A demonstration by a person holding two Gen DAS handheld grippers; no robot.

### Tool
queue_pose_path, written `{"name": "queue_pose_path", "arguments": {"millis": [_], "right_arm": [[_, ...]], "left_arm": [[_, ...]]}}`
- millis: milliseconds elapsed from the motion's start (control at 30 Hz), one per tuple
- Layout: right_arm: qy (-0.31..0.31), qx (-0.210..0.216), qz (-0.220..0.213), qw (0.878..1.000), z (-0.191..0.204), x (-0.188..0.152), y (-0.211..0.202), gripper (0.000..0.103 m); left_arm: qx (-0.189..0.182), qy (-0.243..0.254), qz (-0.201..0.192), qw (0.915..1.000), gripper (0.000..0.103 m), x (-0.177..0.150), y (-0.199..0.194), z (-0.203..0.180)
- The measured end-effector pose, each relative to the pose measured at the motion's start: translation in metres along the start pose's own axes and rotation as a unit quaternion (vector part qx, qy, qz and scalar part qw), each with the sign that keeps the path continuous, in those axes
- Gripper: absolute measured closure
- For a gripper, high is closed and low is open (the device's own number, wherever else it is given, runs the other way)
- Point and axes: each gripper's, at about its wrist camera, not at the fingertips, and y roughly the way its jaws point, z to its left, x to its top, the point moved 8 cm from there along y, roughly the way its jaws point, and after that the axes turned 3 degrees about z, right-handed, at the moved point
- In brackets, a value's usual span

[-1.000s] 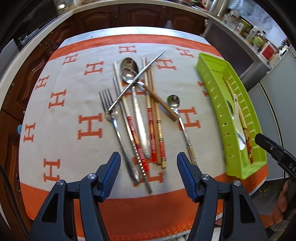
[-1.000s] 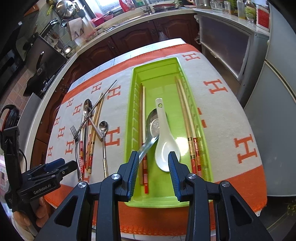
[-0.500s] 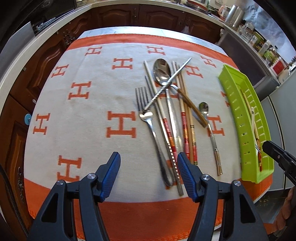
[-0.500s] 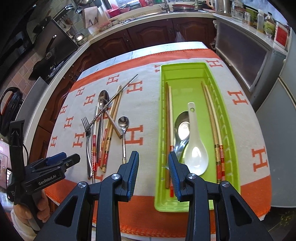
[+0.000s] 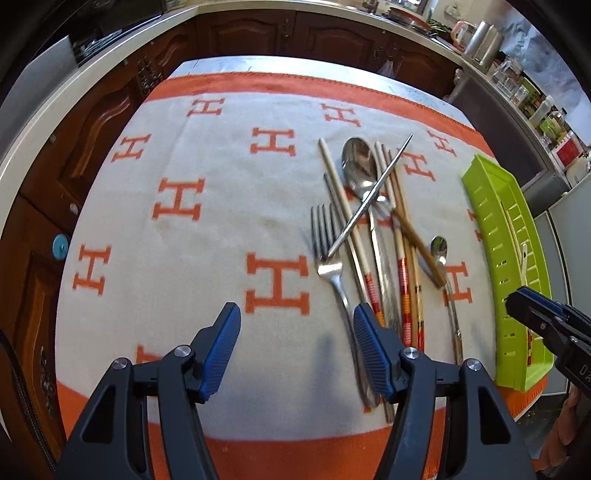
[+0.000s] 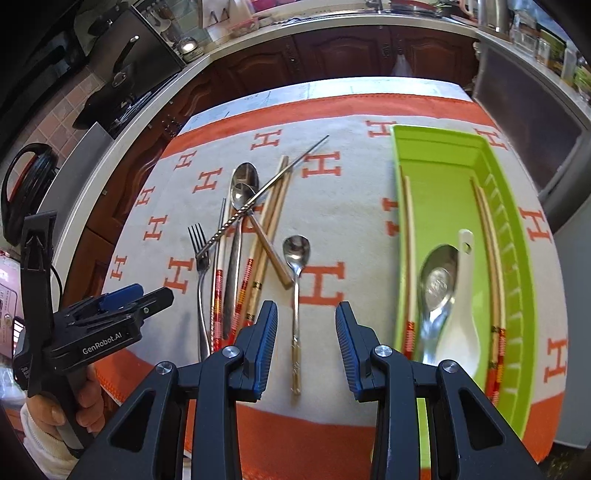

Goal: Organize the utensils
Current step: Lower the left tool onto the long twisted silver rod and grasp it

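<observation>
Nearest, left gripper (image 5: 297,343) stood open and empty over the blanket (image 5: 221,229); right gripper (image 6: 306,339) likewise open, empty, above the small spoon (image 6: 295,258). Beyond lay fork (image 6: 201,258), chopsticks (image 6: 269,218) and large spoons (image 6: 243,184), loosely piled. Green tray (image 6: 436,155) to their right held white spoon (image 6: 461,325), metal spoon, chopsticks.

A white cloth (image 5: 221,229) with orange border and orange H motifs covers the table. Dark wooden cabinets (image 6: 332,51) stand beyond it at twelve o'clock, beneath a pale countertop (image 6: 314,26). Jars and bottles (image 5: 532,96) crowd the counter at two o'clock. A black pan (image 6: 122,62) sits at ten o'clock.
</observation>
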Motion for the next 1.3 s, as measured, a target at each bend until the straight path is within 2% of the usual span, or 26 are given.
{"name": "queue_pose_path", "arguments": {"millis": [200,333,533,600,733,900,1000,1133,1300], "right_arm": [[0.016,0.024,-0.003,1.0,0.005,0.031,0.01,0.07],[0.02,0.028,-0.008,0.999,0.002,0.041,0.013,0.07],[0.028,0.032,0.004,0.999,-0.005,0.039,0.025,0.07],[0.032,0.032,0.008,0.999,-0.01,0.038,0.029,0.07],[0.036,0.033,0.012,0.999,-0.013,0.036,0.036,0.07],[0.038,0.036,0.014,0.999,-0.014,0.035,0.041,0.07],[0.038,0.037,0.012,0.999,-0.013,0.034,0.04,0.07],[0.033,0.035,0.01,0.999,-0.01,0.034,0.037,0.07],[0.027,0.036,0.004,0.999,-0.005,0.037,0.033,0.07]], "left_arm": [[-0.026,0.067,-0.02,0.9972,0.043,0.039,0.009,-0.029],[-0.043,0.129,-0.022,0.9905,0.063,0.058,0.025,-0.048],[-0.045,0.169,-0.006,0.9846,0.085,0.068,0.05,-0.06],[-0.042,0.175,0.001,0.9836,0.09,0.068,0.056,-0.062],[-0.042,0.189,-0.001,0.9811,0.091,0.072,0.06,-0.068],[-0.048,0.202,0.019,0.9781,0.09,0.072,0.069,-0.076],[-0.044,0.202,0.015,0.9783,0.093,0.073,0.07,-0.078],[-0.057,0.169,0.016,0.9838,0.098,0.074,0.066,-0.071],[-0.081,0.115,0.014,0.9899,0.1,0.068,0.053,-0.052]]}}
